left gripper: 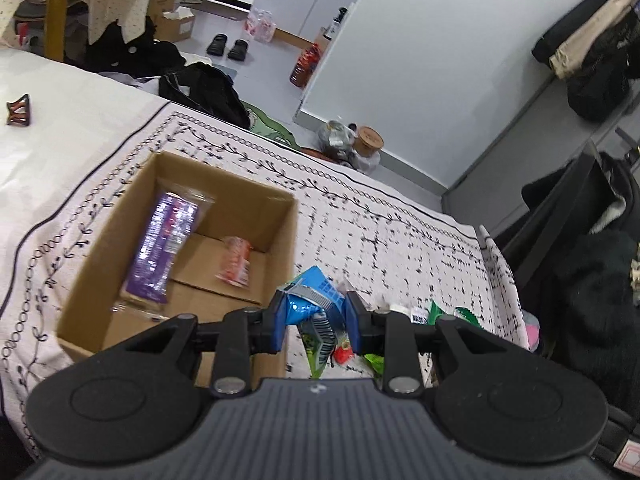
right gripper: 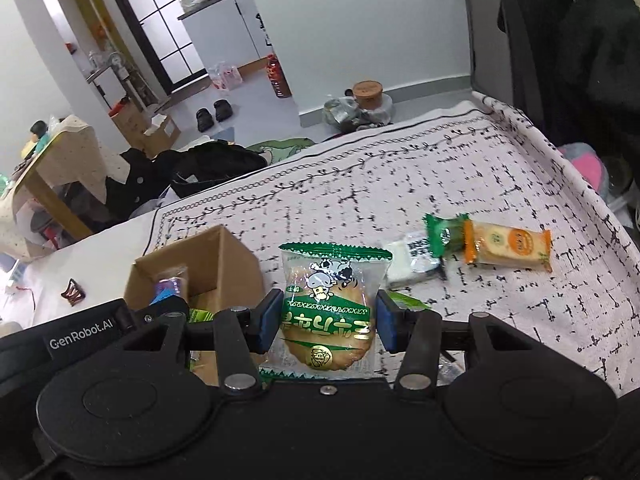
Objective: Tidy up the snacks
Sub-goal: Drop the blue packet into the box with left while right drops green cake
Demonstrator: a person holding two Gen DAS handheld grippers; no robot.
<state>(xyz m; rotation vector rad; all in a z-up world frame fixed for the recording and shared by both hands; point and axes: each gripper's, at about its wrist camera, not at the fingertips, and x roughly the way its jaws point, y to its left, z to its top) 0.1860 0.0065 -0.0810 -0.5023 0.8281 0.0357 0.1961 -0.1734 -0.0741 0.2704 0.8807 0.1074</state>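
Note:
My left gripper (left gripper: 315,309) is shut on a crumpled blue snack packet (left gripper: 310,298), held just past the right wall of an open cardboard box (left gripper: 280,248). Inside the box lie a purple packet (left gripper: 164,248) and a small orange-red packet (left gripper: 235,264). My right gripper (right gripper: 327,320) is shut on a clear, green-trimmed packet holding a round biscuit (right gripper: 330,312), held above the patterned cloth. The same cardboard box (right gripper: 224,264) stands to its left. On the cloth beyond lie an orange biscuit packet (right gripper: 508,246), a green packet (right gripper: 442,234) and a white packet (right gripper: 412,260).
A black-and-white patterned cloth (right gripper: 500,320) covers the table. A dark hair clip (left gripper: 18,110) lies on the plain white part at far left. More green wrappers (left gripper: 452,314) lie under the left gripper. Bags, shoes (left gripper: 228,46) and boxes crowd the floor beyond the far edge.

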